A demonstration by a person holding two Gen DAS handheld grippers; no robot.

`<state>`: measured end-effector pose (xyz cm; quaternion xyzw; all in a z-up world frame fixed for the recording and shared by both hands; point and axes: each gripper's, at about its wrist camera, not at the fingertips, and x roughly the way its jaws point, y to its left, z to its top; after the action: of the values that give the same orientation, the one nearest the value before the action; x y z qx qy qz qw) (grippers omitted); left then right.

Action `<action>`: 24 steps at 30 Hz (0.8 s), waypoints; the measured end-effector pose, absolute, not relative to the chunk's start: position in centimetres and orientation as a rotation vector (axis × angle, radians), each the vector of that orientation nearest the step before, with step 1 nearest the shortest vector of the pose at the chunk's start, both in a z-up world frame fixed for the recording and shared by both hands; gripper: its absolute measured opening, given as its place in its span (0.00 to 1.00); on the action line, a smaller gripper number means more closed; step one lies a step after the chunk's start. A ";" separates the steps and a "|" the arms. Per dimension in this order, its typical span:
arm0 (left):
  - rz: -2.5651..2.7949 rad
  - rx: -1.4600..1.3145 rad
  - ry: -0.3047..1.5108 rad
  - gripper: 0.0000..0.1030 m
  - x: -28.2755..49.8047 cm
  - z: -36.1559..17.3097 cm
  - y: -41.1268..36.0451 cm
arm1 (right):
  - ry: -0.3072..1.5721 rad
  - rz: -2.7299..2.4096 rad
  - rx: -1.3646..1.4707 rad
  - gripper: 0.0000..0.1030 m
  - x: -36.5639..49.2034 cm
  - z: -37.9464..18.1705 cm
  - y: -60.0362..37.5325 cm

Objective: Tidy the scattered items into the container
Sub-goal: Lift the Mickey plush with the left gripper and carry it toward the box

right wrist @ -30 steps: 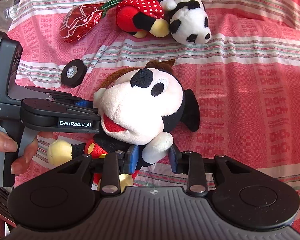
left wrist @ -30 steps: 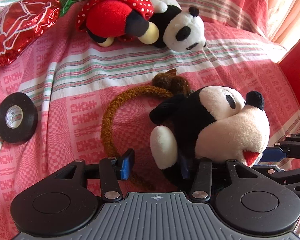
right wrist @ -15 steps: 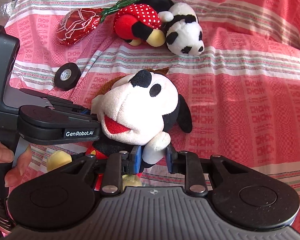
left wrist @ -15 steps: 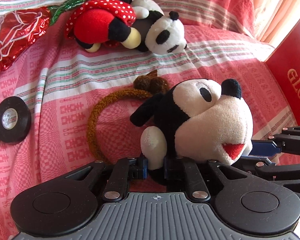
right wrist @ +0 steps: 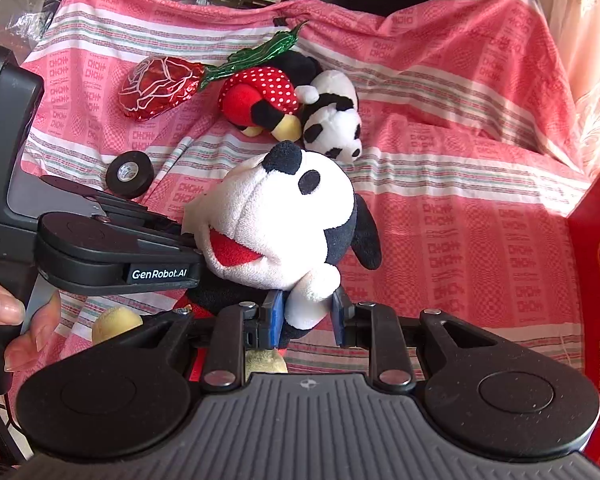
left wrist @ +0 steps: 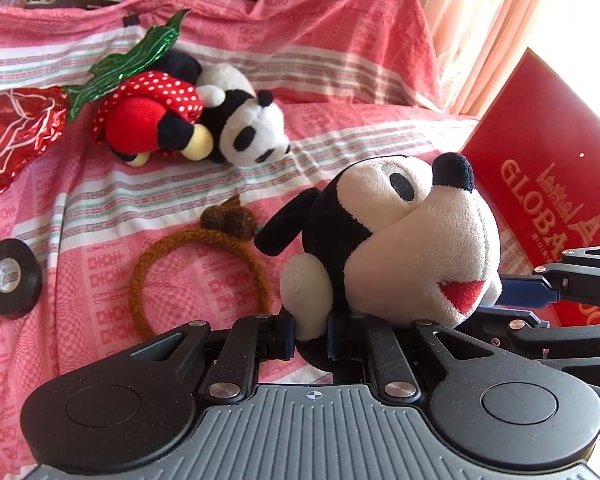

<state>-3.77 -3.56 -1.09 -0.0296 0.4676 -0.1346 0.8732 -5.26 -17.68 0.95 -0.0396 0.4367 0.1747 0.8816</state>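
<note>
We have the mouse plush (left wrist: pixel 404 240) between both claws, clear of the pink cloth (left wrist: pixel 340 80). Left claw (left wrist: pixel 310 336) is clenched on one white paw; right claw (right wrist: pixel 306 318) is clenched on the other paw, pads pressing the plush on both sides. A hand (right wrist: pixel 8 320) grips the left claw's handle at the left edge of the right wrist view.

On the cloth behind: brown hairband (left wrist: pixel 196 268) just beside the plush, black tape roll (left wrist: pixel 10 278) well off to the left, panda (left wrist: pixel 248 126) touching a red polka-dot plush (left wrist: pixel 152 116), and a foil rose (left wrist: pixel 16 132) next to that.

A red box (left wrist: pixel 548 176) stands at the right edge, near the mouse's head.
</note>
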 end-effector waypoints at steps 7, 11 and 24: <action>-0.324 -0.078 0.905 0.26 -4.4 1.6 -7.3 | 0.842 0.300 -0.104 0.27 -6.7 4.1 -20.9; -0.311 -0.082 0.865 0.26 -4.8 3.4 -8.7 | 0.792 0.307 -0.121 0.27 -7.1 5.7 -22.3; -0.301 -0.105 0.724 0.26 -5.9 10.2 -19.3 | 0.654 0.302 -0.151 0.27 -8.9 12.5 -32.9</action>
<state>-5.87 -19.34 10.18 -0.0511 0.3529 -0.1466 0.9227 -8.88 -32.94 12.51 -0.0740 0.3196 0.1479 0.9330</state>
